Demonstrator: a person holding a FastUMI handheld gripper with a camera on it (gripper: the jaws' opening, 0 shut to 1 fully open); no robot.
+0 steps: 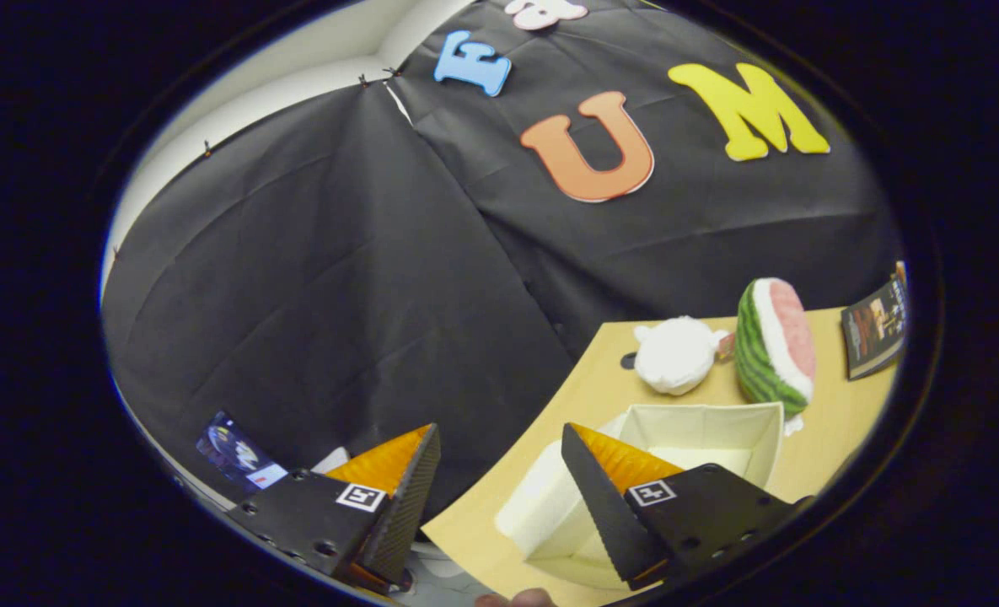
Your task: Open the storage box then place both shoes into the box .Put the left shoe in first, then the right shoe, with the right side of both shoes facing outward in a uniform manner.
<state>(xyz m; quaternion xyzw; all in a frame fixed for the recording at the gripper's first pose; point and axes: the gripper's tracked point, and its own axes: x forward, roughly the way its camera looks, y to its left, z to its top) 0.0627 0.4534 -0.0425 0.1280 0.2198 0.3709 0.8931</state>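
So the storage box (pixel 701 447) is this white, soft-looking fabric thing, sitting open on the light wooden bench (pixel 836 438). You can see straight down into it and the inside is plain white, same as the walls. One white panel hangs down on the near side, probably the lid flap, though I can't tell for sure. It sits right behind the tool's right finger, which covers part of its near wall.

The tool (pixel 499 472) is spread wide with nothing between the fingers. The left finger hangs out over the bench edge, in front of the black cloth wall.

Just beyond the box there's a round white plush (pixel 674 354) and right beside it a watermelon-slice plush (pixel 773 346), green striped rind, white band, pink flesh. Further along the bench stands a dark booklet (pixel 874 329); there's print on it but way too small to read. Each finger carries a little square black-and-white marker, no readable writing on those either.
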